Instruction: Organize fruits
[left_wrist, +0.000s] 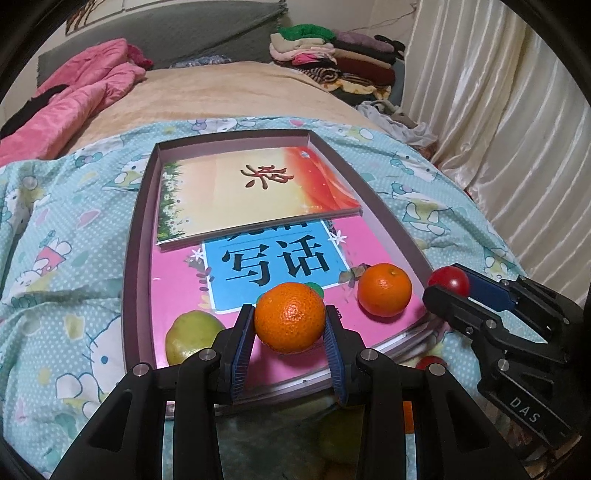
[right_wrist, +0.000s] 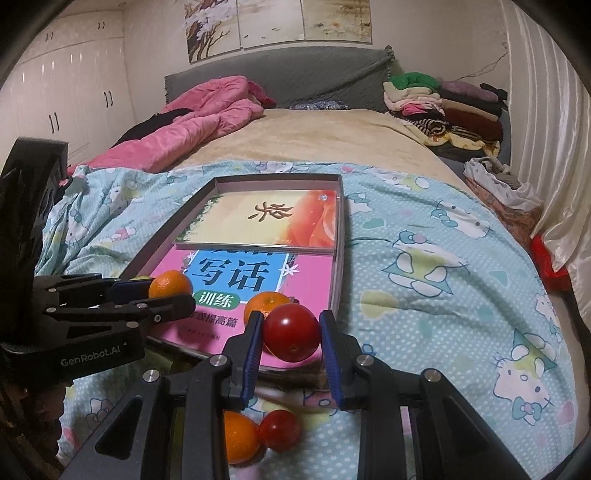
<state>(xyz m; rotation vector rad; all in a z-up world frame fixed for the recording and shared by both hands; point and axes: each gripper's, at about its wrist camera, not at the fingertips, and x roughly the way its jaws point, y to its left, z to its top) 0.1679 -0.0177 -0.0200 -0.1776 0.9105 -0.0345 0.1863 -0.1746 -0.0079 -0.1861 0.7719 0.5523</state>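
My left gripper (left_wrist: 290, 319) is shut on an orange (left_wrist: 290, 316) and holds it over the near end of a shallow box tray (left_wrist: 137, 236). A second orange (left_wrist: 385, 290) and a green fruit (left_wrist: 192, 338) lie in the tray on a pink book. My right gripper (right_wrist: 291, 332) is shut on a red tomato (right_wrist: 291, 331) by the tray's near right corner; it shows in the left wrist view (left_wrist: 448, 286) too. Another orange (right_wrist: 240, 435) and tomato (right_wrist: 279, 430) lie on the blanket below. The left gripper (right_wrist: 168, 291) shows at the left.
The tray (right_wrist: 341, 236) holds two books on a Hello Kitty blanket (right_wrist: 443, 295) over a bed. A pink quilt (right_wrist: 192, 125) lies far left, stacked clothes (right_wrist: 443, 103) far right. Curtains (left_wrist: 498, 110) hang along the right side.
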